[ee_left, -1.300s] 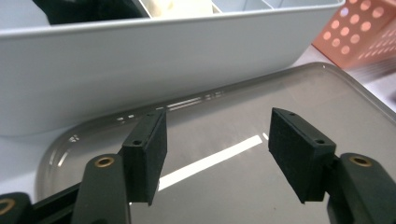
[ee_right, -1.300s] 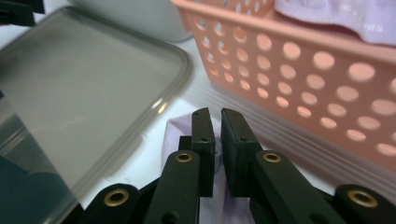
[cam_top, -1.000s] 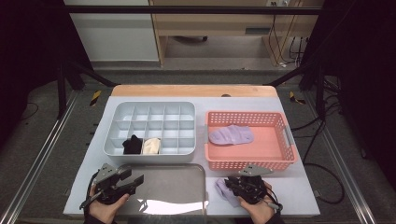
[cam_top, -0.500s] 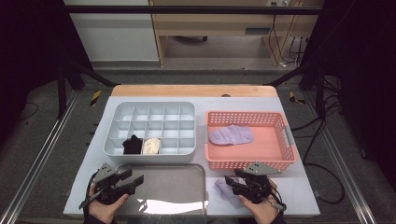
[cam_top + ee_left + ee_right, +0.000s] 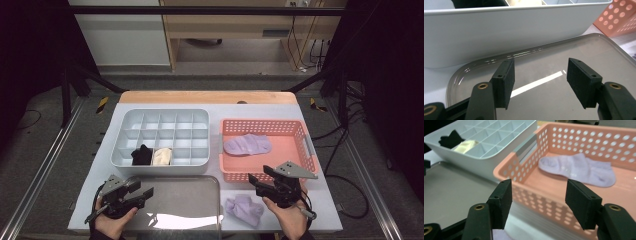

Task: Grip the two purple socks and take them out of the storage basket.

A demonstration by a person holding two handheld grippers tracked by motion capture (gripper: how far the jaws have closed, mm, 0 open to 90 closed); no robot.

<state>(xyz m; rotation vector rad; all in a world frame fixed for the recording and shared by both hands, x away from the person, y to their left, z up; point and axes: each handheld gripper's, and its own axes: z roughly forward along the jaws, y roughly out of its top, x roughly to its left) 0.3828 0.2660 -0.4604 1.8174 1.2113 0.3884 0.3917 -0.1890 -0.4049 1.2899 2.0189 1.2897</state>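
A folded lavender sock (image 5: 243, 207) lies on the table between the metal tray (image 5: 200, 185) and my right hand. My right gripper (image 5: 254, 184) hangs just above it, facing the pink basket (image 5: 300, 131). Its jaws have just been opening and stand open with nothing between them (image 5: 539, 192). A second lavender sock (image 5: 247, 145) lies flat in the basket (image 5: 544, 207). My left gripper (image 5: 144, 193) rests open over the tray's left end, empty (image 5: 540, 72). The grey divided box (image 5: 160, 117) holds a black roll (image 5: 141, 155) and a cream roll (image 5: 162, 156) in its front row.
The divided box's front wall (image 5: 499, 32) stands close ahead of the left gripper. Box and basket sit side by side behind the metal tray. The table's wooden back edge (image 5: 207, 96) lies beyond them, with dark floor and frame rails around.
My right gripper has risen off the folded lavender sock and its jaws have spread, leaving the sock on the table. The left gripper has stayed put.
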